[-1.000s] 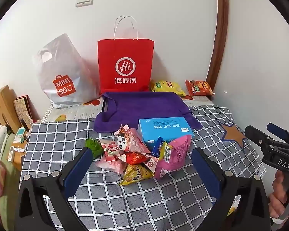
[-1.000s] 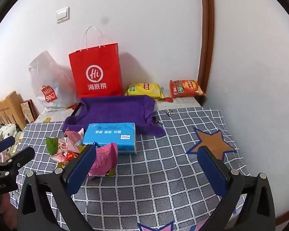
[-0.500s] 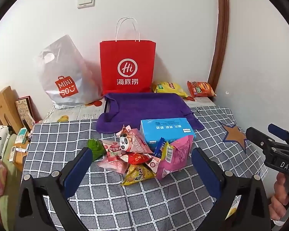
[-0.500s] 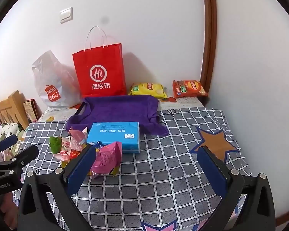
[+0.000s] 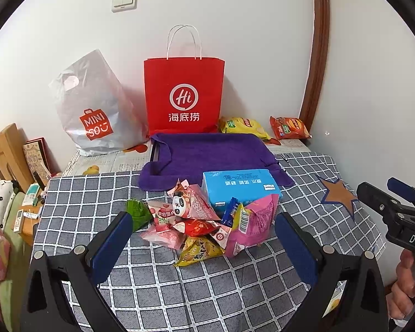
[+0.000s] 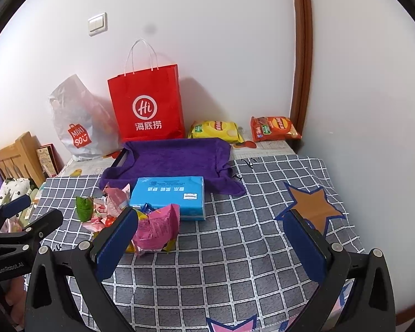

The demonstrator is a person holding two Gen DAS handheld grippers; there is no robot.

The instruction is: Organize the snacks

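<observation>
A pile of small snack packets [image 5: 204, 221] lies on the checked tablecloth [image 5: 179, 290], with a pink bag [image 5: 254, 227] at its right and a blue box [image 5: 239, 186] behind it. The pile also shows in the right wrist view [image 6: 141, 218]. A tray draped in a purple towel [image 5: 210, 156] sits behind the box. My left gripper [image 5: 204, 246] is open and empty, just in front of the pile. My right gripper [image 6: 210, 246] is open and empty, above the cloth to the right of the pile. Yellow [image 5: 242, 127] and orange [image 5: 289, 128] chip bags lie by the wall.
A red paper bag [image 5: 183, 96] and a grey Miniso plastic bag [image 5: 93, 110] stand against the back wall. A wooden bed frame [image 5: 5, 155] and clutter are at the left. A white wall closes the right side.
Both grippers have shifted slightly to the left, so the scene sits a little further right in each view. Both stay open. Nothing on the table has moved.
</observation>
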